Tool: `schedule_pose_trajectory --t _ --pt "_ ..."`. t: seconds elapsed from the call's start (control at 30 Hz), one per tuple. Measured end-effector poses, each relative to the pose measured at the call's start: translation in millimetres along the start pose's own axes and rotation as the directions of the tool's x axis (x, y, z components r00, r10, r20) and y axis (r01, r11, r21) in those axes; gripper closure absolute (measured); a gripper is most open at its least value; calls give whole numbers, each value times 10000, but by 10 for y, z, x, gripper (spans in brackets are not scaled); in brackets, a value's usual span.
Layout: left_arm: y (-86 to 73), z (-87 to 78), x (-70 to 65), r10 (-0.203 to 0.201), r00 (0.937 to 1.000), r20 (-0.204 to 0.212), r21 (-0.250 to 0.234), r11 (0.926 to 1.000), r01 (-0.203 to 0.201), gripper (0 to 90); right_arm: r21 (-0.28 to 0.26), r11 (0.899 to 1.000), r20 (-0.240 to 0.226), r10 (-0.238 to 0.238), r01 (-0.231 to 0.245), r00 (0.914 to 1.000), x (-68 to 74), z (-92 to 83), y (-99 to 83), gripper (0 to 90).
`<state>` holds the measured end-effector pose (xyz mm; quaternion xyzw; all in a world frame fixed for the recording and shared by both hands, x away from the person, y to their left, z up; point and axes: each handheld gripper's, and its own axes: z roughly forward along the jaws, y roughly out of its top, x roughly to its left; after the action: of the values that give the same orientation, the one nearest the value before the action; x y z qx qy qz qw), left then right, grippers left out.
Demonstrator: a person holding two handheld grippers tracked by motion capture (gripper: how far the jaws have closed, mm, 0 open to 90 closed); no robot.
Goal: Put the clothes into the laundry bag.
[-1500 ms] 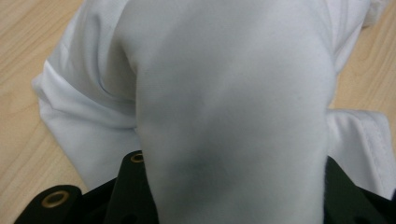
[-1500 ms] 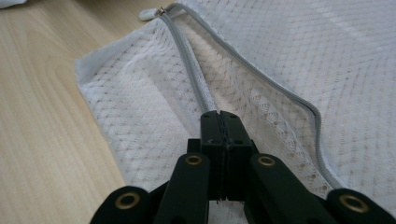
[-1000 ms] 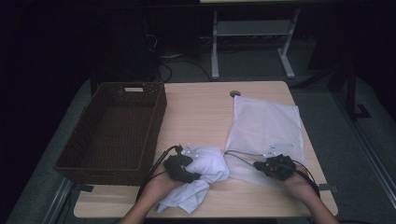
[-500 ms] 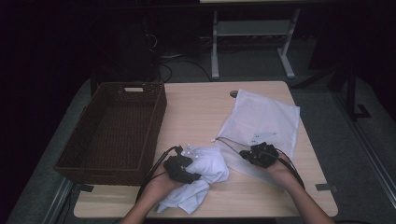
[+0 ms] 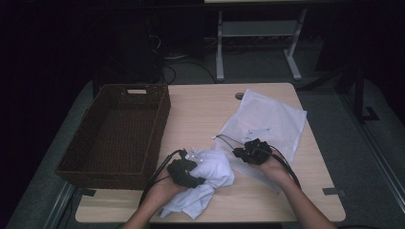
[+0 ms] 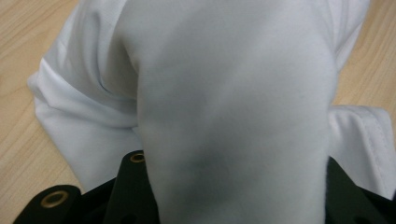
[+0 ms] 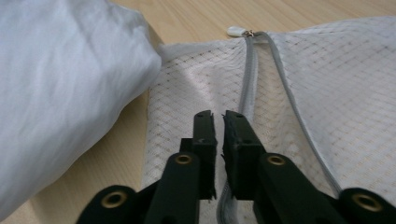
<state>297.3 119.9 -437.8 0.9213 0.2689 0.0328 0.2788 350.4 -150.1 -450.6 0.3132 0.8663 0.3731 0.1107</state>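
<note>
Two claws work at the desk's (image 5: 267,200) near edge. A white garment (image 5: 210,174) lies bunched there, and the left claw (image 5: 184,172) pinches a thick fold of it. Just right of it lies a mesh bag (image 5: 272,119), its zipper (image 7: 247,84) running straight away from the right claw (image 7: 218,122), whose jaws have just been opening and stand a slit apart over the mesh, nothing between them. A basket (image 5: 114,131) sits by the left edge.

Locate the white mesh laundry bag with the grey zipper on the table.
In the high view, the white mesh laundry bag lies flat on the right half of the wooden table, right of the crumpled white cloth and under the right gripper.
</note>
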Motion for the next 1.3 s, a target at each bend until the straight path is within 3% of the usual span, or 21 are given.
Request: schedule_pose_trajectory --t 0.2,0.47,0.6,0.7,0.93,1.03,1.3 --pt "0 3 8 13 10000 45 8 10000 -13 569 -555 9969 162 574 -564 9982 -153 -247 -59 576" --pt "-1 6 8 -9 10000 76 11 10000 9 569 -579 9923 898 1143 -1094 9894 -456 -641 -341 506" --pt "-1 6 9 -1 10000 80 14 10000 1 569 -428 9882 1139 1513 -1473 9819 -567 -734 -539 508" --pt "-2 6 7 2 10000 65 14 10000 -2 569 -131 9879 1359 1552 -1548 9785 -595 -760 -666 560" --pt "-1 6 7 19 10000 63 18 10000 -19 569 425 9879 1685 1402 -1493 9757 -665 -719 -745 836" --pt "-1 7 5 21 10000 49 18 10000 -21 569 721 9877 1744 1247 -1390 9767 -657 -681 -752 885" --pt "0 7 8 24 10000 67 25 10000 -25 569 1161 9898 1519 648 -830 9863 -557 -589 -725 899"
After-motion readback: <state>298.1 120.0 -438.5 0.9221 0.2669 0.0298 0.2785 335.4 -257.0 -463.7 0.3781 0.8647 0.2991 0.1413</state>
